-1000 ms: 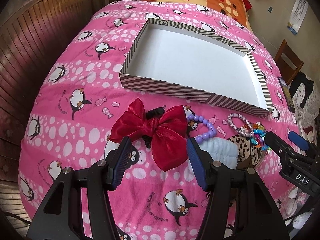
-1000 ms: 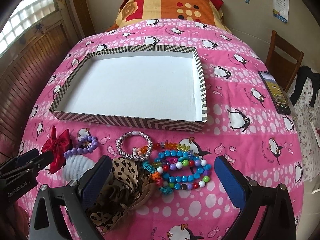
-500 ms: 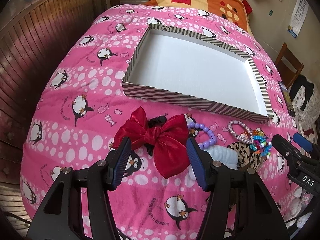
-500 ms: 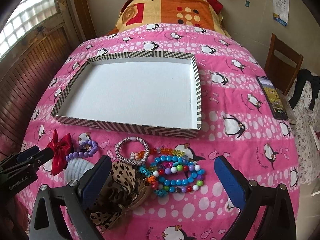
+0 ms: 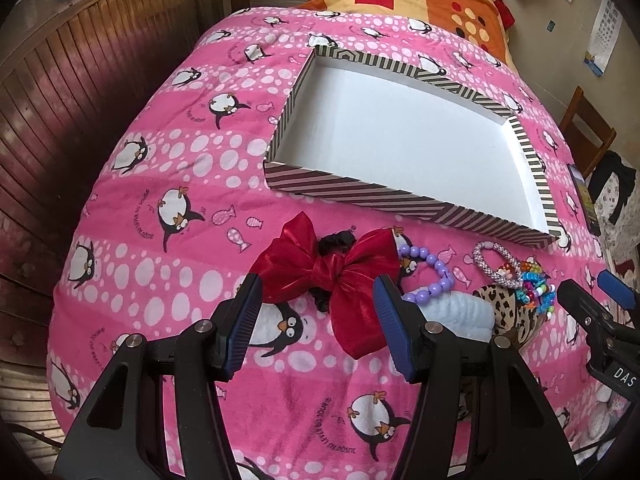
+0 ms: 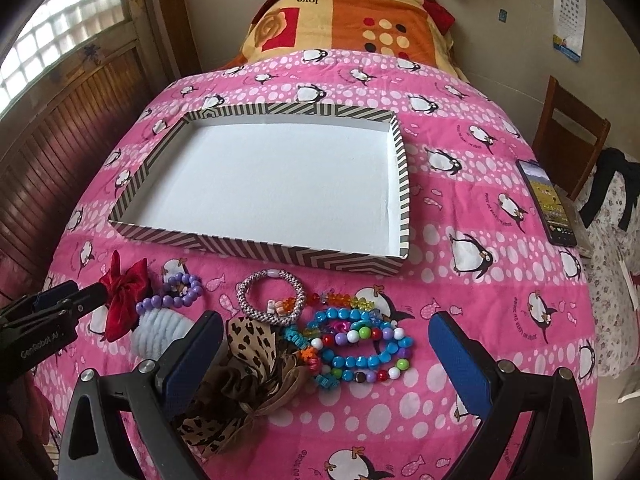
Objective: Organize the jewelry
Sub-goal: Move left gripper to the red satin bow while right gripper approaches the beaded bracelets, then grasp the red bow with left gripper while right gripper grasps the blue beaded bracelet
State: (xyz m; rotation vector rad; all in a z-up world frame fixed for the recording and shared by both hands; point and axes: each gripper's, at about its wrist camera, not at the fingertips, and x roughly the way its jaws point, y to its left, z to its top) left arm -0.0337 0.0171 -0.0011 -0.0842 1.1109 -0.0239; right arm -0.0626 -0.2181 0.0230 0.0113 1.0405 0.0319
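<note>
**Opening stage of jewelry sorting: both grippers poised, nothing yet grasped**

The left gripper (image 5: 316, 320) is shown with its jaws spread and empty, straddling the lower lobe of the red satin bow (image 5: 332, 276), which lies on the penguin-print pink blanket (image 5: 168, 152). Whether the fingertips touch the fabric cannot be told from this view. The right gripper (image 6: 324, 344) is likewise held wide apart and empty above the multicoloured bead bracelets (image 6: 356, 348), with the leopard-print scrunchie (image 6: 248, 344) against its left finger. Between the two sit a purple bead bracelet (image 5: 432, 276), a pale blue scrunchie (image 6: 160, 328) and a woven pink-white bangle (image 6: 272, 296). Just beyond this row the striped cardboard tray (image 6: 256, 248) is seen, its white floor bare. A phone (image 6: 546, 204) lies well apart at the blanket's right edge.

The step in hand is judged to be the first pick. A closure on the bow's knot is called for next, followed by a lift over the tray's near wall.
</note>
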